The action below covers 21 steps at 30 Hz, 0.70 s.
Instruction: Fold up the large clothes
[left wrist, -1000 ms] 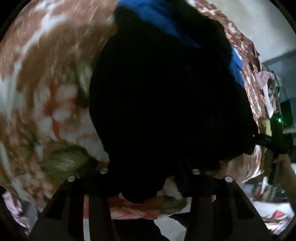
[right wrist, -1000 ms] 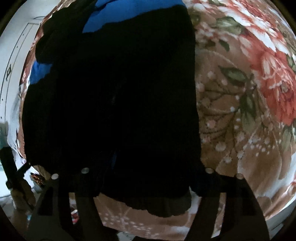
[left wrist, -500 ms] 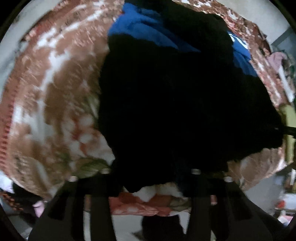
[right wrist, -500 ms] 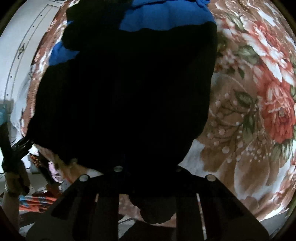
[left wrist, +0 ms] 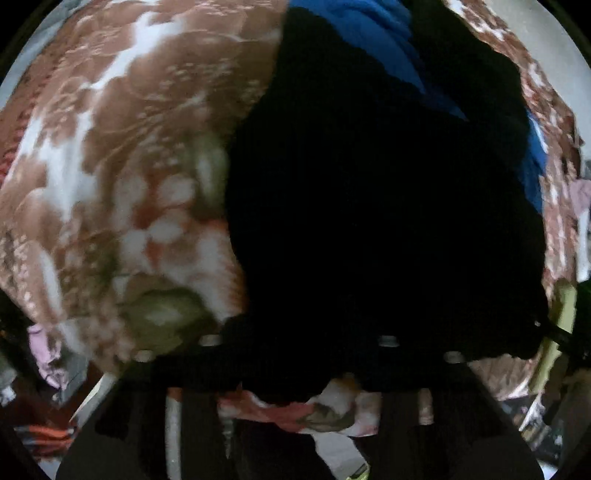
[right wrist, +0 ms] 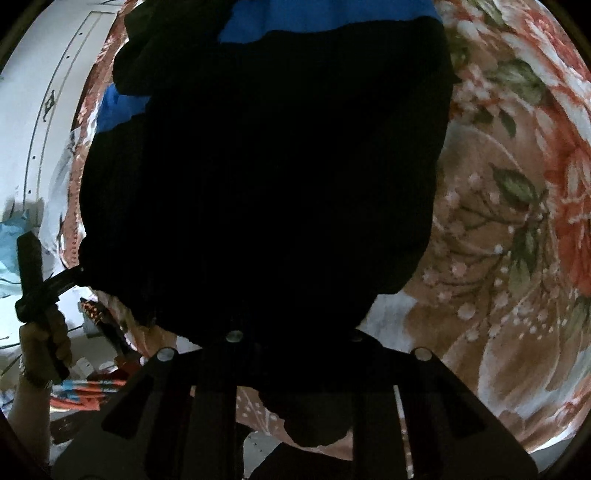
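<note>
Black knitted cloth fills both wrist views: a large dark garment [right wrist: 266, 177] spread on a bed covered by a flowered blanket [right wrist: 509, 229]. A blue garment [right wrist: 325, 14] lies under its far end. The long axis of the black garment runs straight away from both tools, near hem closest. The right gripper [right wrist: 295, 369] pinches one near corner, its fingers narrow with a fold of black cloth bunched between them. The left gripper [left wrist: 295, 369] appears to pinch the other corner likewise, though dark cloth hides its fingertips. Seen from the right, a hand [right wrist: 44, 347] holds the left tool at the garment's far-left edge. Likely, the hem must travel forward toward the blue end.
</note>
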Each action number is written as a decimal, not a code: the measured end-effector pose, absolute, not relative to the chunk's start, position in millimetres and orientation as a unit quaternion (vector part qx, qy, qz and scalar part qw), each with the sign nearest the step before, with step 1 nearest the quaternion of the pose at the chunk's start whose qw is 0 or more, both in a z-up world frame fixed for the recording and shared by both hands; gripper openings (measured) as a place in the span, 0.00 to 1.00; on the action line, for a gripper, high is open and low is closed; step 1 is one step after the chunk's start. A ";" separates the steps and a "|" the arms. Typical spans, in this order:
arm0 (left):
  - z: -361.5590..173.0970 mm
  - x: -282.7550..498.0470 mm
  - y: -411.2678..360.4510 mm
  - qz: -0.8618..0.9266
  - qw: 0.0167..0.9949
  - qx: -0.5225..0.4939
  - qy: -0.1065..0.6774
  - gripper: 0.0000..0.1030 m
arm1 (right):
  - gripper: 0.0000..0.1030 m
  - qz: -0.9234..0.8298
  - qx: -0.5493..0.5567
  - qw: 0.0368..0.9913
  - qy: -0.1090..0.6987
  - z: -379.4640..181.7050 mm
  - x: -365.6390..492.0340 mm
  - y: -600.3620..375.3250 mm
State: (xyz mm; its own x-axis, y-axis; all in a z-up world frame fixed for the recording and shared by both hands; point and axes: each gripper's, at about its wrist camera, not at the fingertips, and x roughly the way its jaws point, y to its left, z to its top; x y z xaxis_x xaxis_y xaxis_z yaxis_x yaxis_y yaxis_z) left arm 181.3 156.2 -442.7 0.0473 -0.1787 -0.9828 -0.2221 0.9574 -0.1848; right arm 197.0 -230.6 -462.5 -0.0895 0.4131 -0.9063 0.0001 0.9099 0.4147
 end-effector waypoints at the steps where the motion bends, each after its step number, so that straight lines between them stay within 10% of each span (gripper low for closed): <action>1: -444.8 179.5 156.2 0.020 0.706 -0.140 0.694 0.49 | 0.27 0.161 0.140 0.657 0.723 -464.7 197.8 -231.6; 3: -454.6 174.8 152.8 0.029 0.688 -0.137 0.712 0.47 | 0.30 0.170 0.134 0.652 0.727 -471.1 200.3 -231.4; 5: -454.8 174.3 143.6 0.028 0.685 -0.130 0.716 0.18 | 0.25 0.176 0.136 0.649 0.728 -475.0 204.6 -229.2; 7: -438.5 179.3 128.5 0.025 0.697 -0.104 0.709 0.13 | 0.17 0.185 0.137 0.647 0.727 -468.9 206.9 -227.1; 21: -326.2 274.5 71.2 -0.081 0.754 -0.140 0.637 0.12 | 0.13 0.278 0.104 0.681 0.669 -352.1 248.2 -249.6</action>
State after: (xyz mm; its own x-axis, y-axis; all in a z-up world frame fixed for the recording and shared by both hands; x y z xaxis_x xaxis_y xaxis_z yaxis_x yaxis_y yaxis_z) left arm 274.5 71.2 -326.2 0.1760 -0.3004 -0.9374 -0.0572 0.9476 -0.3144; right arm 248.2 -249.6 -352.1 -0.0506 0.5179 -0.8539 -0.2402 0.8236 0.5138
